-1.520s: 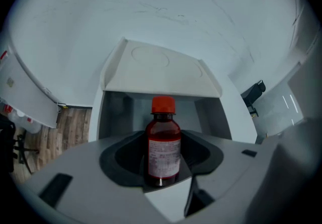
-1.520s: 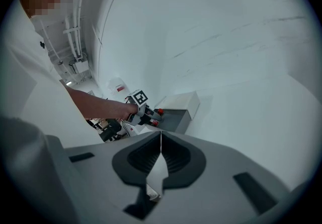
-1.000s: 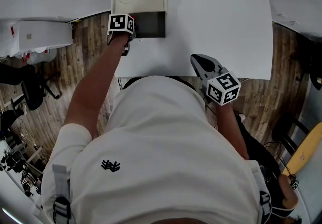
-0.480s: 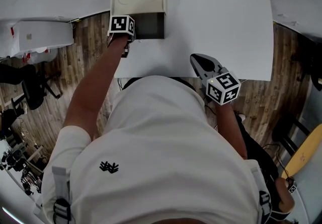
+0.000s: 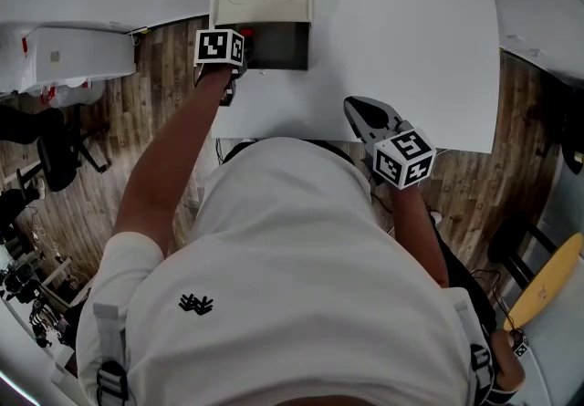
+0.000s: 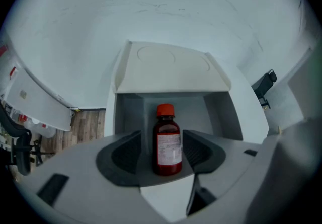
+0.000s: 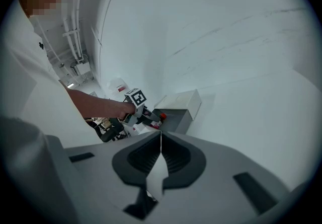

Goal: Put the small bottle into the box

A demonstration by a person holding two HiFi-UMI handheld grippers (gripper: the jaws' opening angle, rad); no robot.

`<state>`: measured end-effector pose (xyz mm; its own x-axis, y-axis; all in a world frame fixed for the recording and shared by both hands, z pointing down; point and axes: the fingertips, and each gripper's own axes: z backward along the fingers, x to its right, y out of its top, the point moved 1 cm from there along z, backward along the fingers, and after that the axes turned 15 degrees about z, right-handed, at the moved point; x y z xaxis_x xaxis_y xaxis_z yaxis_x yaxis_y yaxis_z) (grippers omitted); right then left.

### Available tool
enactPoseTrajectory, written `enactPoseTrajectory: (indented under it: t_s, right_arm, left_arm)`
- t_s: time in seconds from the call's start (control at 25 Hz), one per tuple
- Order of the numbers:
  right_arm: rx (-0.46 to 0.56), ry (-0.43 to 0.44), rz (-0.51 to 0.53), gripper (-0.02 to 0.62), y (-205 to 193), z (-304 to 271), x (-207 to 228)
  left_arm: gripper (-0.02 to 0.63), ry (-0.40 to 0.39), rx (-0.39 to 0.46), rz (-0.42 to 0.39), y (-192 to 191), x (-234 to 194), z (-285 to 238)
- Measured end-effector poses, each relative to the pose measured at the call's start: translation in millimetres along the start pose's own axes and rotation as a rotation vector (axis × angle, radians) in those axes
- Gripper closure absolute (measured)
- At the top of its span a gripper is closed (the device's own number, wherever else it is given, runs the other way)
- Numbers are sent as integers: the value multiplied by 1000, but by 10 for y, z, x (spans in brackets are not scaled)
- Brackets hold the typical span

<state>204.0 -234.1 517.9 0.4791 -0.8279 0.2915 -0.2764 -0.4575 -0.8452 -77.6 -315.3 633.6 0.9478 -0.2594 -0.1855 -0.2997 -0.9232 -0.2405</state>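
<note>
A small dark red bottle [image 6: 167, 142] with a red cap and white label stands upright in the grey box [image 6: 126, 112], whose cream lid [image 6: 171, 67] is tipped back. My left gripper [image 6: 164, 140] straddles the bottle and its jaws are opening, with a small gap beside the bottle. In the head view the left gripper [image 5: 239, 56] is at the box's [image 5: 283, 44] front left corner, and the red cap [image 5: 247, 32] shows just inside. My right gripper [image 5: 360, 110] rests near the table's front edge, shut and empty [image 7: 161, 140].
The box sits at the far left of a white table [image 5: 411, 48]. A white cabinet [image 5: 82, 53] stands to the left over the wooden floor. The right gripper view shows the box [image 7: 178, 112] and the left gripper [image 7: 146, 115] from afar.
The left gripper has stayed at the box's front corner. The bottle's red cap now shows inside the box. The right gripper has not moved.
</note>
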Motion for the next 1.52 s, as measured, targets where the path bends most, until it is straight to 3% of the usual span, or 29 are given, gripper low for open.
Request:
enactPoseTrajectory:
  t_s: [0.36, 0.72, 0.88, 1.12, 1.24, 1.52]
  right_arm:
    - [-9, 25, 41, 586, 132, -157, -191]
    - [-22, 29, 81, 586, 264, -446, -611]
    - [-23, 17, 96, 586, 311, -574, -830]
    - [-19, -12, 110, 587, 337, -697, -1245]
    - [-18, -23, 112, 588, 331, -740, -1450]
    - [-30, -48, 121, 587, 253, -828, -1877]
  left_arm:
    - [342, -145, 57, 23, -68, 48, 300]
    - [353, -299, 113, -14, -213, -31, 761]
    - [399, -367, 146, -51, -307, -138, 998]
    - [565, -457, 198, -95, -558, -371, 1386]
    - [595, -499, 195, -128, -743, -478, 1543]
    - [600, -670, 235, -176, -1126, -651, 1965]
